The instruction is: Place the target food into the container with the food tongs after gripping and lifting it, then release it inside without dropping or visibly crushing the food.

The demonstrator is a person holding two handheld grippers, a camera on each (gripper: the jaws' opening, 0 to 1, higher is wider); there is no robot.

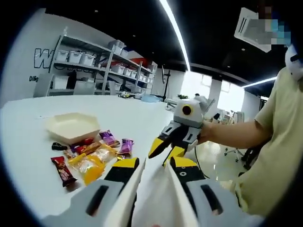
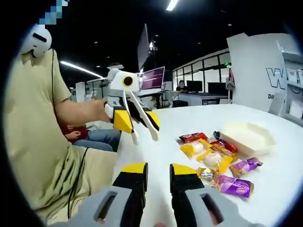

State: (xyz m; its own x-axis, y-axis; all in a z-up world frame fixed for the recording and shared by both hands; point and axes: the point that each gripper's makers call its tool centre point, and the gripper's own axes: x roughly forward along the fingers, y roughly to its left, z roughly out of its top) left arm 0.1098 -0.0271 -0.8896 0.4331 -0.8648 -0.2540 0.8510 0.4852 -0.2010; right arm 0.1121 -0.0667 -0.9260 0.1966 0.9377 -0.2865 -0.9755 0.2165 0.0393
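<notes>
Your white surface (image 1: pixel 28 142) carries a cream hexagonal tray (image 1: pixel 73 126) with nothing visible inside; wrapped snacks (image 1: pixel 92 156) lie in a loose pile just beside it. Your left hand-held gripper (image 2: pixel 143 124) grasps white plastic tongs (image 1: pixel 156 194), pointing away along its jaws. Your right hand-held gripper (image 1: pixel 165 150) hangs released.

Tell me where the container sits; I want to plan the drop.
In the left gripper view the cream container sits on the white table, just beyond the pile of wrapped snacks, left of the right gripper.

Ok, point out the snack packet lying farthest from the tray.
The dark red packet, at the pile's outer end away from the tray; the purple and yellow ones lie closer.
</notes>
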